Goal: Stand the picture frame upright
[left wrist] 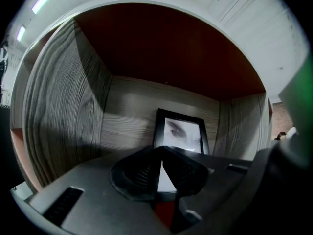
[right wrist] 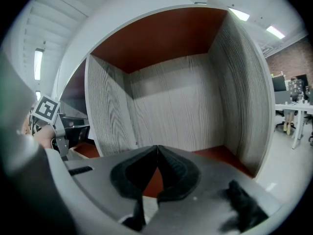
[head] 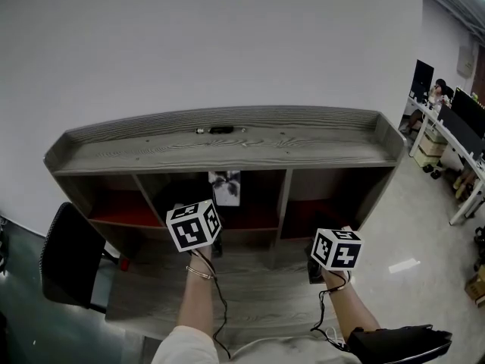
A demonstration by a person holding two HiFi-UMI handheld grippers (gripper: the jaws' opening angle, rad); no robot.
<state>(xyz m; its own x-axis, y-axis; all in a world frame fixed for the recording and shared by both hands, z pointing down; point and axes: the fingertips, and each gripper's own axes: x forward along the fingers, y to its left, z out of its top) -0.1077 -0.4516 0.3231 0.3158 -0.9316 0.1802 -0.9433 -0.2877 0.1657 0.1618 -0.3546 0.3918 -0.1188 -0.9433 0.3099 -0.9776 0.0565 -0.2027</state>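
The picture frame (left wrist: 178, 131) stands upright in the middle compartment of the shelf unit (head: 227, 150), on its red floor and seemingly close against the back wall, at about twelve o'clock beyond the left claw (left wrist: 160, 151). That claw's tips meet with nothing pinched, and the frame shows only through the gap behind them. The right claw (right wrist: 157, 148) is likewise clenched on nothing and faces the bare compartment at three o'clock. The frame looks light and stiff. Its glazed front is probably slick and breakable, and its narrow foot would tip easily. The thin black border at the top or a side edge seems the safest hold.
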